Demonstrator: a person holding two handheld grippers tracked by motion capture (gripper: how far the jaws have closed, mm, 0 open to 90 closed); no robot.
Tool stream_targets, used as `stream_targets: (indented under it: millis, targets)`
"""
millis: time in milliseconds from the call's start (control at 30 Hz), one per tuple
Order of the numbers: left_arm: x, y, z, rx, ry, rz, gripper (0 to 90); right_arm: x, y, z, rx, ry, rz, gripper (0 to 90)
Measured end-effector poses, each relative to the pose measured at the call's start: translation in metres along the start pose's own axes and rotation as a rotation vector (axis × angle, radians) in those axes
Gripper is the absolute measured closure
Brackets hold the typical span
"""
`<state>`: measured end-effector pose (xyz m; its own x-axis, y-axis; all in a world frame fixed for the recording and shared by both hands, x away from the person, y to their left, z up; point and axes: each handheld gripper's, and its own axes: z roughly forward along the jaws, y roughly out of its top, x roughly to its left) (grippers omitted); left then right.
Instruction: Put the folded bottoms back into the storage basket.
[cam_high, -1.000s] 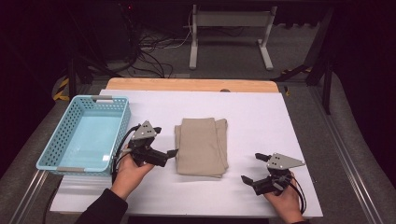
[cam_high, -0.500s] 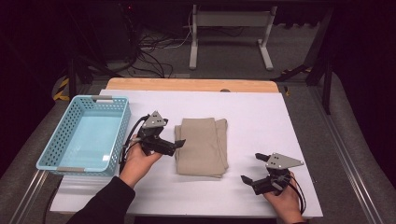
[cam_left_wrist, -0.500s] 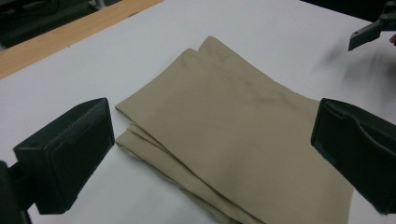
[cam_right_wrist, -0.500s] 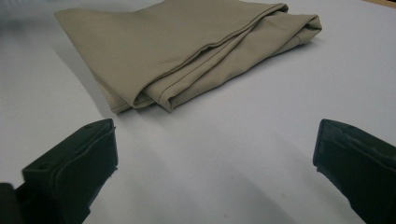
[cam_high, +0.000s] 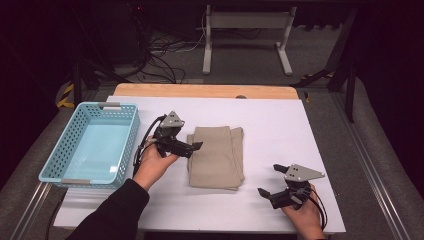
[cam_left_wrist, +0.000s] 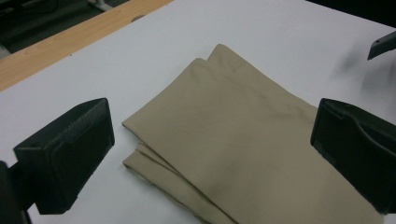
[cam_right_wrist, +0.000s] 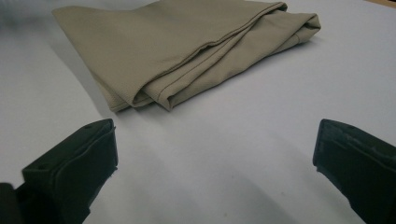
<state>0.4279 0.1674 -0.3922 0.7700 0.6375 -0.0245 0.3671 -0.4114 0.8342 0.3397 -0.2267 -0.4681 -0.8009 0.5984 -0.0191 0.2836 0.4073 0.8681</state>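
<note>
The folded tan cloth (cam_high: 216, 156) is approached at mid-desk by the wide-jawed left gripper (cam_high: 194, 146), the right gripper (cam_high: 268, 181) held equally wide; only the top layer may be pinched.

empty blue basket (cam_high: 90, 145) left on white table (cam_high: 280, 120)
</note>
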Motion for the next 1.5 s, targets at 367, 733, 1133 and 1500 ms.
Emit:
stream_targets:
  millis: [367, 733, 1133, 1500]
  targets:
    - [0.003, 0.014, 0.02, 0.037, 0.022, 0.02, 0.2, 0.0, 0.0, 0.001, 0.003, 0.007, -0.001, 0.6]
    - [0.01, 0.018, 0.035, 0.063, 0.035, 0.002, 0.2, 0.0, 0.0, 0.0, -0.001, 0.012, -0.003, 0.6]
    - [0.022, 0.013, 0.055, 0.118, 0.05, -0.024, 0.0, 0.0, 0.0, 0.0, -0.001, 0.017, -0.006, 0.6]
    - [0.031, 0.007, 0.077, 0.22, 0.058, -0.027, 0.0, 0.0, 0.0, 0.0, -0.002, 0.02, -0.009, 0.6]
